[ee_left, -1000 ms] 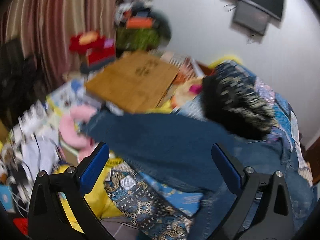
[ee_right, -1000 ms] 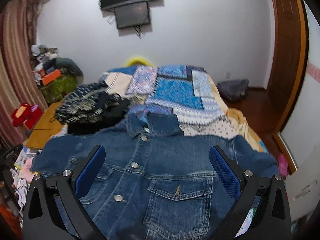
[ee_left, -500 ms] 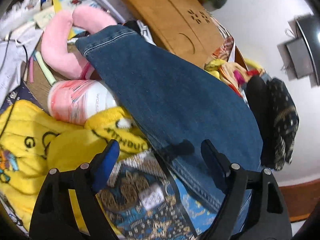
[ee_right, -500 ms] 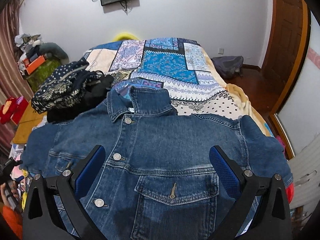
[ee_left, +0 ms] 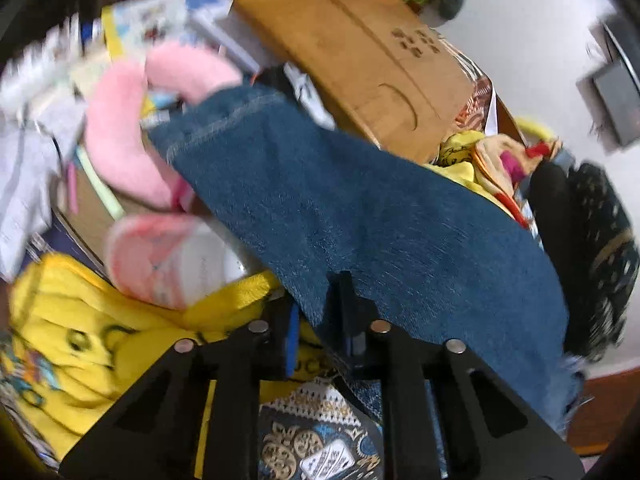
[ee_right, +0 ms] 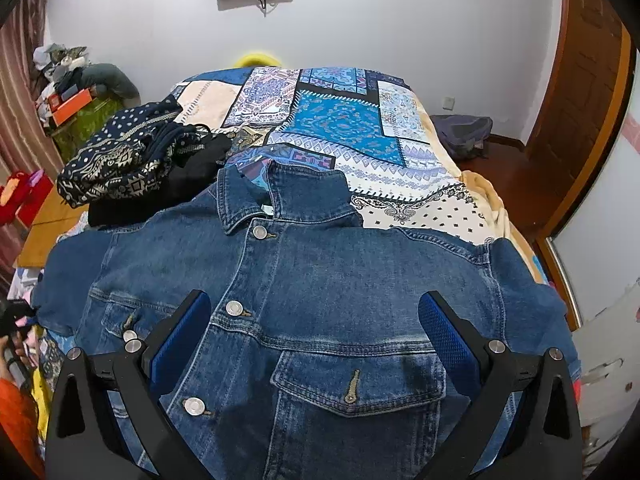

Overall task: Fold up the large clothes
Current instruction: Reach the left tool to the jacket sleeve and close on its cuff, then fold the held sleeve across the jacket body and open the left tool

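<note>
Left tool (ee_left: 318, 312) dropped, closing on coarse denim sleeve (ee_left: 360, 216).

Jacket (ee_right: 340, 280) of matt, rough denim (metal buttons (ee_right: 260, 232) glossy).

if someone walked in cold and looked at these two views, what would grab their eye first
The big denim jacket spread front-up across the near end of the patchwork bedspread, buttons and chest pocket showing, right under the wide-open right gripper. Next, the left gripper, closing on the lower edge of the jacket's sleeve, which hangs off the bed's side over a bright clutter of a yellow garment and a pink neck pillow.
</note>
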The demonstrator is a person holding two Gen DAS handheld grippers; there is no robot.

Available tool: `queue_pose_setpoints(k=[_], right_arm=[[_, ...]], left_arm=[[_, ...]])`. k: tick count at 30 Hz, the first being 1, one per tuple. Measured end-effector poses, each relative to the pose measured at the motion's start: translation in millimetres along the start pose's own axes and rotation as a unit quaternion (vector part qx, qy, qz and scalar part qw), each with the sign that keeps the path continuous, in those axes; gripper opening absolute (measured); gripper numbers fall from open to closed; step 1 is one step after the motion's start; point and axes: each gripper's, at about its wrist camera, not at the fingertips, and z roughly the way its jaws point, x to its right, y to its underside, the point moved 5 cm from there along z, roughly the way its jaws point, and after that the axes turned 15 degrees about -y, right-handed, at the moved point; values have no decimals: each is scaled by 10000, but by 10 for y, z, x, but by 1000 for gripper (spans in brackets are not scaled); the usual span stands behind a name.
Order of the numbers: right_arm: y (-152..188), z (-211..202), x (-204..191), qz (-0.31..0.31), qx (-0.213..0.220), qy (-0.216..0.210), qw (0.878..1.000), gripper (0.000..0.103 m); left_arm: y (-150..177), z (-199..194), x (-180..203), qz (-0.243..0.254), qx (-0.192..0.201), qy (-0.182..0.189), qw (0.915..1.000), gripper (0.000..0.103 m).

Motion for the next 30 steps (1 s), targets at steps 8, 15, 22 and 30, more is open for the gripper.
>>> queue_pose_setpoints(k=[8,15,22,30], right_arm=[[21,-170,57,-66,99,53,9999,103],[14,-318,142,-83,235,51,9997,103],[-61,-396,215,-350,317,31,9989,103],[49,-352,361,-297,131,-202,9993,103]], left_arm=[[-120,-950,410,795,1324,-61,9880,3],[-58,-1953,1071,1238,2081,937,9657,3],[560,-2794,1981,2134,2397,2080,9240,3],[1789,-2867,3009,3646,1918,2568,8743,3]])
